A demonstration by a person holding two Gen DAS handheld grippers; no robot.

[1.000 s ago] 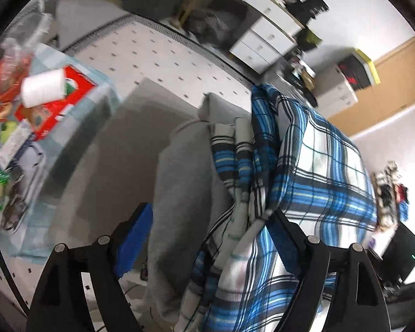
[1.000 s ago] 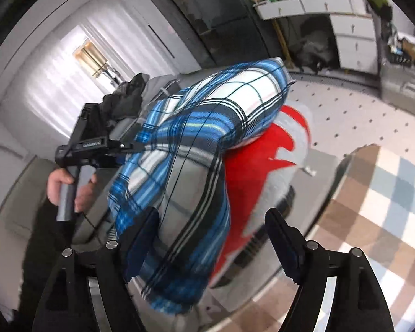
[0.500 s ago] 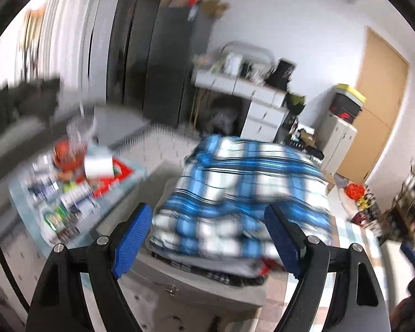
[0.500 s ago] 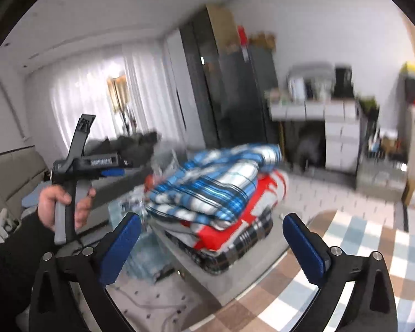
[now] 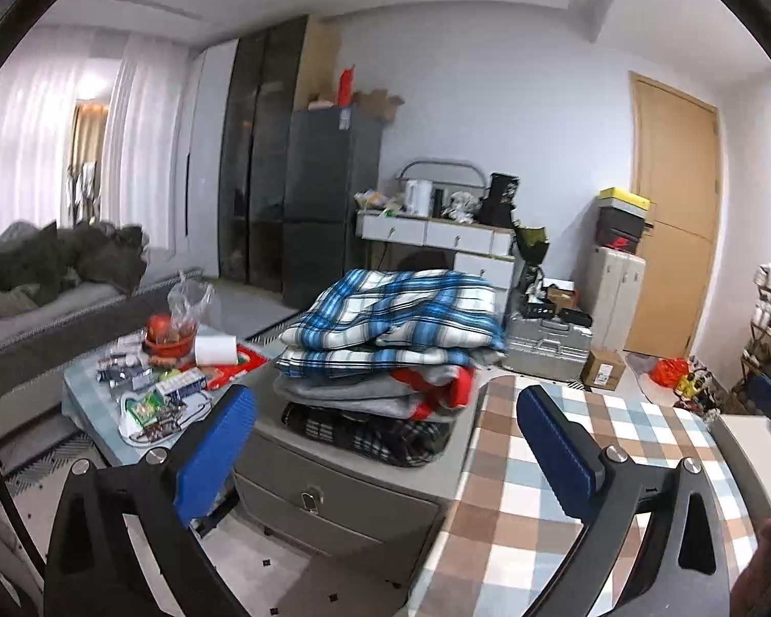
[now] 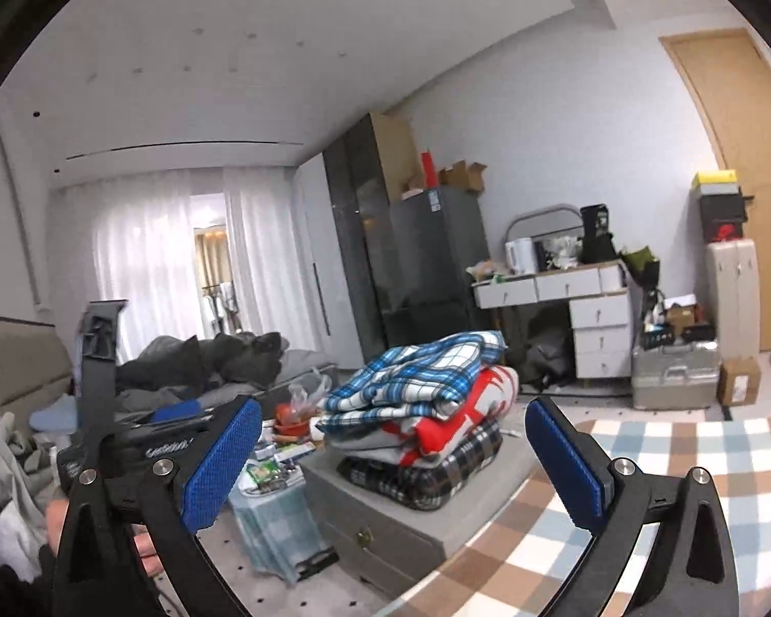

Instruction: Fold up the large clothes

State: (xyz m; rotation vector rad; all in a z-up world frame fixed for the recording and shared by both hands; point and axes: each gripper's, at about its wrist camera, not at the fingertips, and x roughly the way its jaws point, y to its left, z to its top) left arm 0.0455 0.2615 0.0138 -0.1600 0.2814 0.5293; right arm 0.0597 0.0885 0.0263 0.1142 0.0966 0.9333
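A folded blue plaid shirt [image 5: 396, 313] [image 6: 416, 375] lies on top of a stack of folded clothes: a grey and red garment [image 5: 426, 385] under it, a black and white checked one [image 5: 375, 437] at the bottom. The stack rests on a grey drawer cabinet [image 5: 334, 483] [image 6: 385, 519]. My left gripper [image 5: 385, 411] hangs well back from the stack, its jaws opening with nothing between them. My right gripper [image 6: 393, 411] is also back from the stack, open and empty. The left tool's body and the hand holding it show at the left of the right wrist view.
A table with a checked cloth [image 5: 565, 463] [image 6: 668, 463] stands right of the cabinet. A low table [image 5: 92, 401] with snacks and a paper roll is to its left. Behind are a sofa with dark clothes [image 5: 51, 267], a white desk [image 5: 437, 236], a silver case [image 5: 550, 344] and a door [image 5: 678, 216].
Both grippers let go of the blue plaid shirt, now lying on the stack, and drew far back from it. Their jaws stand wider and both views levelled out.
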